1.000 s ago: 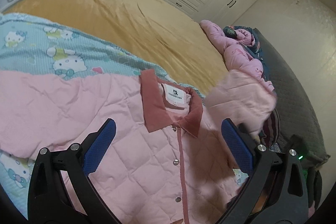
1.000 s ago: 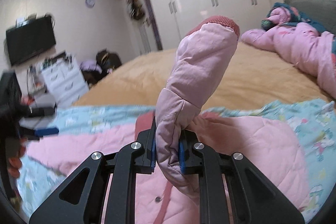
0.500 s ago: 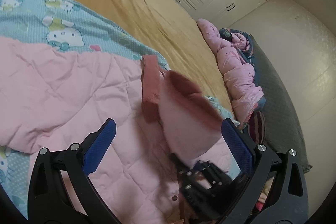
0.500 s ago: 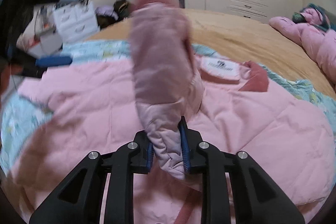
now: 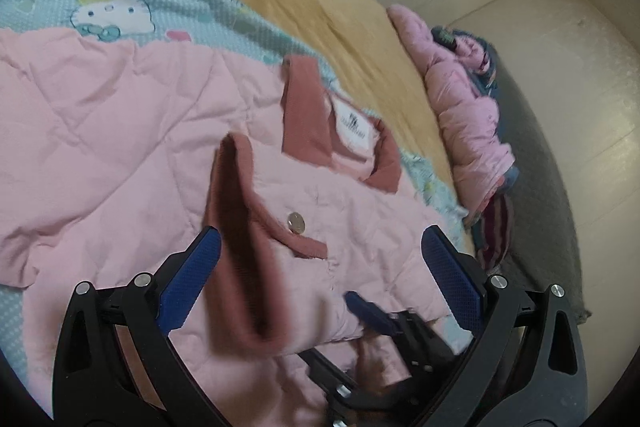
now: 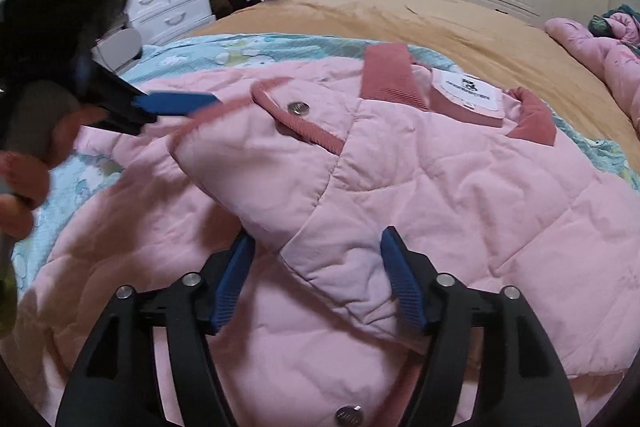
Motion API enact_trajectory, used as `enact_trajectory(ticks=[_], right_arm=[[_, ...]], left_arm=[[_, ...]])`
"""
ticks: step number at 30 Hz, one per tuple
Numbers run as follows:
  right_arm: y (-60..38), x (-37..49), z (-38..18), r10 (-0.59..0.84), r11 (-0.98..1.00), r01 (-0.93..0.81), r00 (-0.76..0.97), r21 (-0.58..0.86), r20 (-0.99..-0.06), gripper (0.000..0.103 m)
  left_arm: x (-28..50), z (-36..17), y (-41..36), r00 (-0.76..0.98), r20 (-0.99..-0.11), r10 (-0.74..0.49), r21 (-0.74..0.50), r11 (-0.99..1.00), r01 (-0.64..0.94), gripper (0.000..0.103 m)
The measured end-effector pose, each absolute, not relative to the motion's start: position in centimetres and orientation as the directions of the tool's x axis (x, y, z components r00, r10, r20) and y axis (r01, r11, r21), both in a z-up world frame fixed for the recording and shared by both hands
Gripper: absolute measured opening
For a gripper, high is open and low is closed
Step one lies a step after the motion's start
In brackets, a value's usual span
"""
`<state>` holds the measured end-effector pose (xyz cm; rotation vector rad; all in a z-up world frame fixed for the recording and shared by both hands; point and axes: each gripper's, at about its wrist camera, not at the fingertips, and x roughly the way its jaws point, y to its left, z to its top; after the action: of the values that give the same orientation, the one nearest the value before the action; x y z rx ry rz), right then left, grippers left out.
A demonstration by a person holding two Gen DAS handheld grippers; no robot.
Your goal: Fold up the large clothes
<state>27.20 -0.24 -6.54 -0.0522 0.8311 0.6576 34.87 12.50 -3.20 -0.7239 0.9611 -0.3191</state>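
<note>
Dropped from the just-opened right gripper point(image 6: 318, 277), sleeve point(image 6: 304, 163) now lies across jacket point(image 6: 500, 211).

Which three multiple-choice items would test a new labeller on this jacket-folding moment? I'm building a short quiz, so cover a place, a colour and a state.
1. Where does the sleeve lie?
A. Folded across the front of the pink jacket
B. Hanging off the side of the bed
C. On the white drawers

2. What colour is the jacket's collar?
A. Teal
B. Dusty red
C. White

3. How does the right gripper stand?
A. Shut on the sleeve
B. Shut on nothing
C. Open, sleeve between the jaws but not pinched

Answers:
1. A: the sleeve rests over the jacket's chest, its cuff near the collar.
2. B: the collar is dusty red around the white label.
3. C: the jaws have just been opening, and both blue pads stand clear of the fabric.
</note>
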Motion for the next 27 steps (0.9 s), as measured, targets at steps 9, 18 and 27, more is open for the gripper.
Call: enact_trajectory(ticks=[9, 18, 27], right_arm=[[-6.9, 25.5, -4.0, 0.569, 0.808, -0.489, 0.502, 0.328, -0.652, 0.069], [-17.8, 26.2, -2.7, 0.394, 0.919, -0.253, 0.631, 0.302, -0.668, 0.061], [-21.0, 31.5, -5.5, 0.227, 0.971, -0.083, 0.598, 0.222, -0.769, 0.062]], left_arm=[[35.3, -5.4, 9.4, 0.494, -0.752, -0.435, -0.52, 0.854, -0.039, 0.018], [33.0, 1.9, 9.6, 0.685, -0.665, -0.297, -0.353, 0.933, 0.062, 0.002], [33.2, -2.5, 10.0, 0.619, -0.764, -0.18, -0.232, 0.973, -0.004, 0.003]])
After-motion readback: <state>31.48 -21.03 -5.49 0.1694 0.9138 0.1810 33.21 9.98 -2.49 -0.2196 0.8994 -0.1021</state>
